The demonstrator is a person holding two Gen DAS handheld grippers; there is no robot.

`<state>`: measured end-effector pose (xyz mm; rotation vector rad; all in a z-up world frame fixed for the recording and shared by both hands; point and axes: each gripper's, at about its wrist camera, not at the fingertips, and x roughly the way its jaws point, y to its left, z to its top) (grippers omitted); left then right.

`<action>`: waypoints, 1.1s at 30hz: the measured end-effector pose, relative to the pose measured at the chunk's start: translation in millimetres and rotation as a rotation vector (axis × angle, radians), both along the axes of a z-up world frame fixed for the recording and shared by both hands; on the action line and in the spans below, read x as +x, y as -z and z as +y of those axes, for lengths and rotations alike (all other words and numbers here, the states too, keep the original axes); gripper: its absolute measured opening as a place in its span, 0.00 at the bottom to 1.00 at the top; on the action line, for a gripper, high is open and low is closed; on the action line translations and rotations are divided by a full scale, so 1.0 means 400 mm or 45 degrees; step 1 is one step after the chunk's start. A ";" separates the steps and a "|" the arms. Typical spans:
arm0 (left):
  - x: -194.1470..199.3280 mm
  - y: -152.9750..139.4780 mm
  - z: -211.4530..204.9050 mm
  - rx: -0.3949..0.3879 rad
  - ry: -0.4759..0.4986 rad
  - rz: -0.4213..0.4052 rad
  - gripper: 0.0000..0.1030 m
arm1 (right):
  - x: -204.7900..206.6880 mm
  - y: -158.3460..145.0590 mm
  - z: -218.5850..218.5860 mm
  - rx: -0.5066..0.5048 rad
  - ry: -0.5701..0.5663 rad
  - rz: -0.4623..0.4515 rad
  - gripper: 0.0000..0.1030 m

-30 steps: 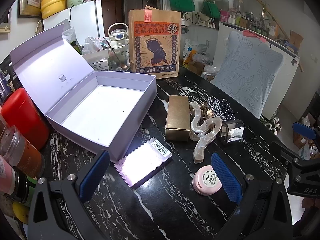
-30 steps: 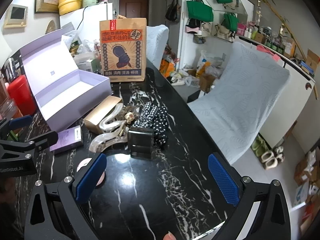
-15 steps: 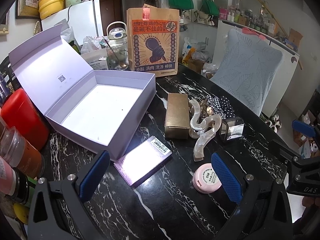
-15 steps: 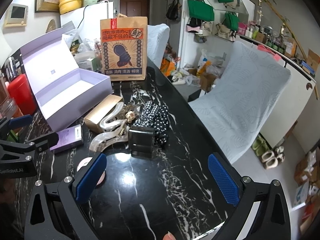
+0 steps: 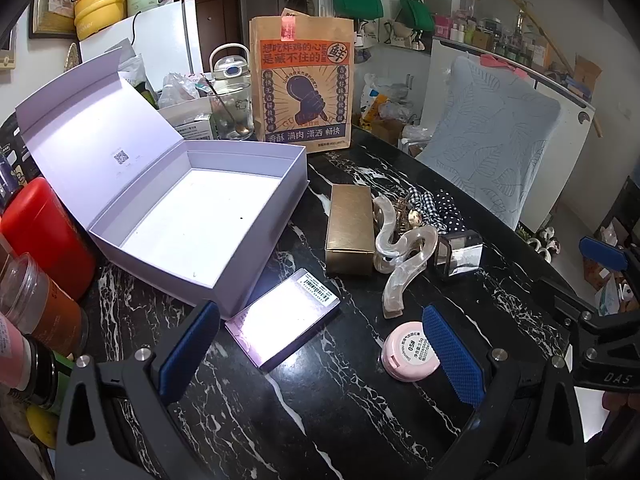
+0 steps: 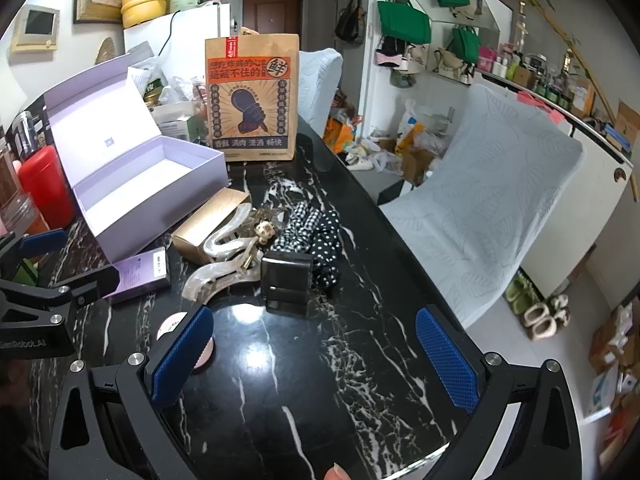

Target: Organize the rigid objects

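1. Lavender gift box (image 5: pixel 192 216) sits lid-up, left of centre on the marble table (image 5: pixel 320 420).
2. Gold carton (image 5: pixel 349 229), purple card box (image 5: pixel 282 326) and pink compact (image 5: pixel 406 350) lie lower centre.
3. Left gripper (image 5: pixel 320 350) and right gripper (image 6: pixel 314 350) both gape, released, holding nothing.

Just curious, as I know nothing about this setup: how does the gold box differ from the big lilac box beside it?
The gold box is small, narrow and closed; the lilac box is far larger and wider, with its hinged lid standing open. The gold box has a shiny metallic finish, while the lilac box is matte and shows nothing inside. Both are rectangular and rest on the black marble table.
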<state>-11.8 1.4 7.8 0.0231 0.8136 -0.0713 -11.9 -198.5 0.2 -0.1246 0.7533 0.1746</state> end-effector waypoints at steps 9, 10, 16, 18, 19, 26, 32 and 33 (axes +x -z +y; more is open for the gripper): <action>-0.025 -0.001 0.002 -0.006 0.002 0.001 1.00 | -0.019 0.000 0.003 0.006 -0.014 -0.003 1.00; -0.030 -0.001 0.004 -0.009 -0.001 0.001 1.00 | -0.023 -0.001 0.003 0.011 -0.018 -0.004 1.00; -0.057 0.001 0.021 -0.027 -0.028 0.003 1.00 | -0.044 -0.002 0.006 0.029 -0.048 -0.013 1.00; -0.066 0.006 0.030 -0.045 -0.040 0.010 1.00 | -0.050 -0.001 0.013 0.040 -0.069 -0.010 1.00; -0.071 0.009 0.033 -0.053 -0.046 0.014 1.00 | -0.054 0.000 0.017 0.047 -0.085 -0.011 1.00; -0.082 0.032 0.062 -0.071 -0.083 0.038 1.00 | -0.057 0.026 0.042 0.082 -0.152 0.017 1.00; -0.072 0.058 0.091 -0.101 -0.104 0.053 1.00 | -0.045 0.069 0.069 0.114 -0.214 0.066 1.00; -0.068 0.064 0.097 -0.108 -0.109 0.057 1.00 | -0.044 0.075 0.073 0.119 -0.222 0.073 1.00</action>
